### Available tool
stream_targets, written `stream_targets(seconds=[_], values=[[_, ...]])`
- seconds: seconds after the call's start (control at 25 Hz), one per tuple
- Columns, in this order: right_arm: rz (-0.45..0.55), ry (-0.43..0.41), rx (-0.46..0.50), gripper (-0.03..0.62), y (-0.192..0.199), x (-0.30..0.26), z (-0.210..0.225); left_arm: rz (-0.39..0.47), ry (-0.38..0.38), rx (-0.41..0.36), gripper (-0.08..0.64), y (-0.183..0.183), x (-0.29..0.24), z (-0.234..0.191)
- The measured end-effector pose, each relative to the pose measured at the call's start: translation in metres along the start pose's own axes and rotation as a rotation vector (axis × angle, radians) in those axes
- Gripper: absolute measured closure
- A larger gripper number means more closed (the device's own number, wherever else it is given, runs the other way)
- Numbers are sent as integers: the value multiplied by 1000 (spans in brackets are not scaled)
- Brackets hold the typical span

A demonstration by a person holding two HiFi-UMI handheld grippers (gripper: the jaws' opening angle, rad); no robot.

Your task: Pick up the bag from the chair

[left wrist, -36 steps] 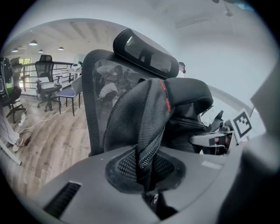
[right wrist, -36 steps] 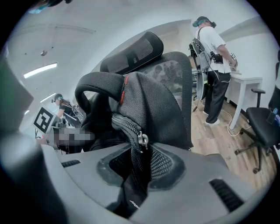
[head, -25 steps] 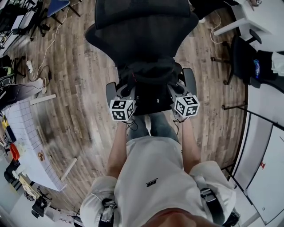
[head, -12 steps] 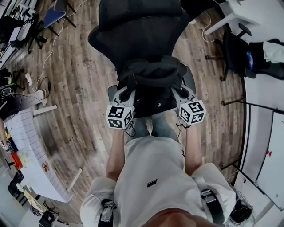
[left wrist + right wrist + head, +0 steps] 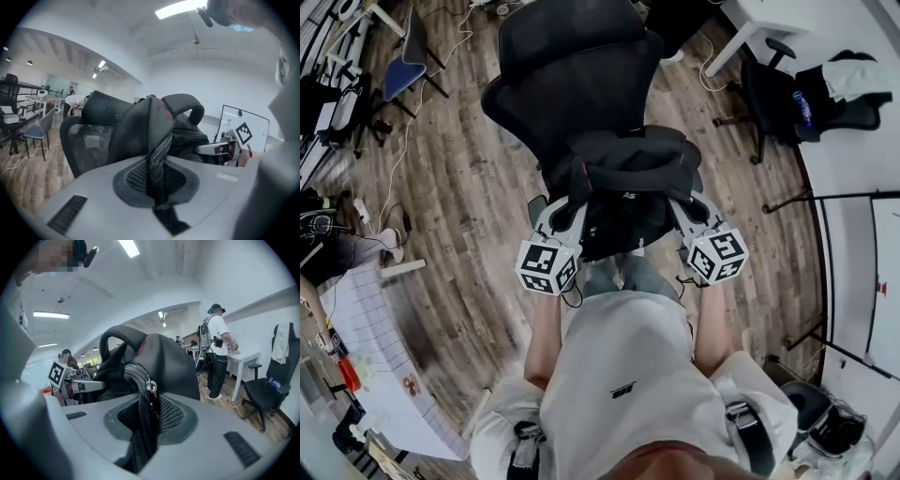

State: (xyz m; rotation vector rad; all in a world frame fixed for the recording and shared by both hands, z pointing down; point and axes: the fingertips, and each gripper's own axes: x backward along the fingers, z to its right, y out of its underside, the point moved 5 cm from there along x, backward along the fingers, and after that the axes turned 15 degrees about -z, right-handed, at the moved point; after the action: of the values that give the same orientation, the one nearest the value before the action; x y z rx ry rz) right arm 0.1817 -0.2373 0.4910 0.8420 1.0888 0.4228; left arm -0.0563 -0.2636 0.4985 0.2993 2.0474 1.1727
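Chair seat: we find it largely covered by the bag [image 5: 628, 183]; of the chair [image 5: 572, 84], mainly the back shows.
Bag base: hidden behind the left gripper [image 5: 157, 187] and right gripper [image 5: 143, 423] bodies (both gripper views).
Far figures [image 5: 71, 101]: too small for us to describe.

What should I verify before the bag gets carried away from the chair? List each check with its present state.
1. Left gripper shut on the bag fabric: ok.
2. Right gripper shut on the bag's zipper seam: ok.
3. The two grips sit on opposite sides of the bag: ok.
4. Bag bottom clear of the chair seat: cannot tell.
5. No part of the bag snagged on the chair: cannot tell.
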Motion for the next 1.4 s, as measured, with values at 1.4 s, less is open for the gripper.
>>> stream_targets(seconds=[1.4], values=[[170,-135,87,561,77,249,-41,183,-50,31,541,51,136,239]])
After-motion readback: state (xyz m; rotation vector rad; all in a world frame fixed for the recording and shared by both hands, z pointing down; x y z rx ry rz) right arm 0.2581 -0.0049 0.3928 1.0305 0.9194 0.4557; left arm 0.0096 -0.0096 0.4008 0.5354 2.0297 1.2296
